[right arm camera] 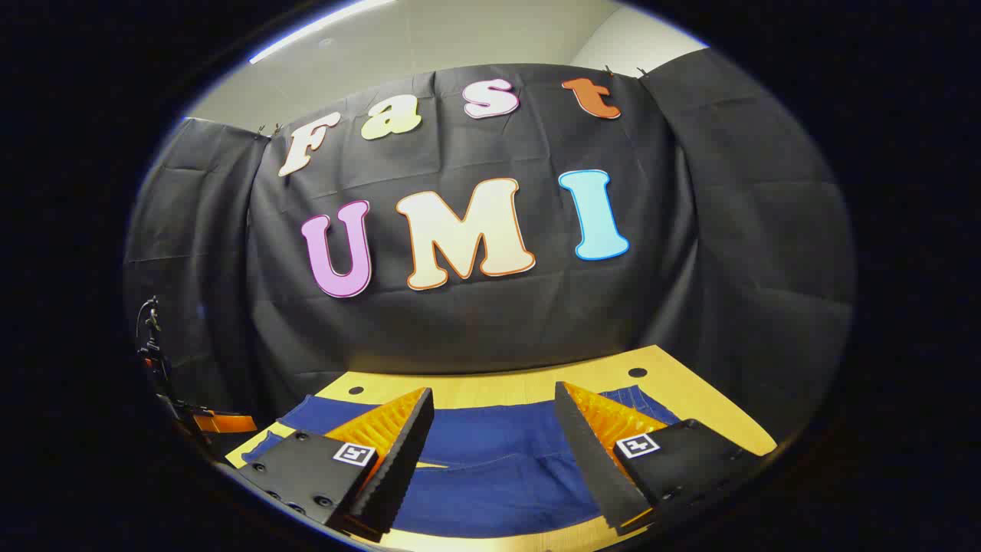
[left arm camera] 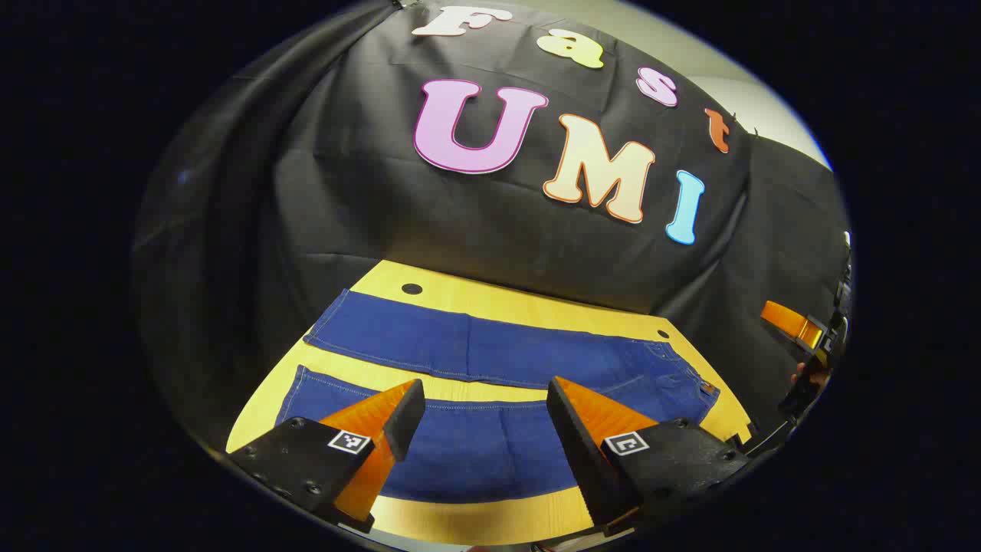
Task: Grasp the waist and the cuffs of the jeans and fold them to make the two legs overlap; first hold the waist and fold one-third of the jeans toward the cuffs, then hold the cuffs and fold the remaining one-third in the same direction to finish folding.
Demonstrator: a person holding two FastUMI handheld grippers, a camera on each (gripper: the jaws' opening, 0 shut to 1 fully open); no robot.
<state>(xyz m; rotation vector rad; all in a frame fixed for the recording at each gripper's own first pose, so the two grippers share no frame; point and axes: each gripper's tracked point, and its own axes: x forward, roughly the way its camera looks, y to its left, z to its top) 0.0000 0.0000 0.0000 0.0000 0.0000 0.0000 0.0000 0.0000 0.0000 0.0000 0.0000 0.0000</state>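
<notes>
The left gripper (left arm camera: pixel 484 410) and right gripper (right arm camera: pixel 494 418) both hover wide open, holding nothing, above the jeans (left arm camera: pixel 490 353), which lie flat on the surface (left arm camera: pixel 536 307) with legs apart. No fold looks made; everything remains.

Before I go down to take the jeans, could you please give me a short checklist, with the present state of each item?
1. Jeans lie flat and unfolded on the table, legs apart: ok.
2. Left gripper jaws open, nothing between them: ok.
3. Right gripper jaws open, nothing between them: ok.
4. Waist in sight, at the right in the left gripper view: ok.
5. Cuffs in sight, at the left in that view: ok.
6. Either gripper touching the denim: not ok, both hover above it.
</notes>
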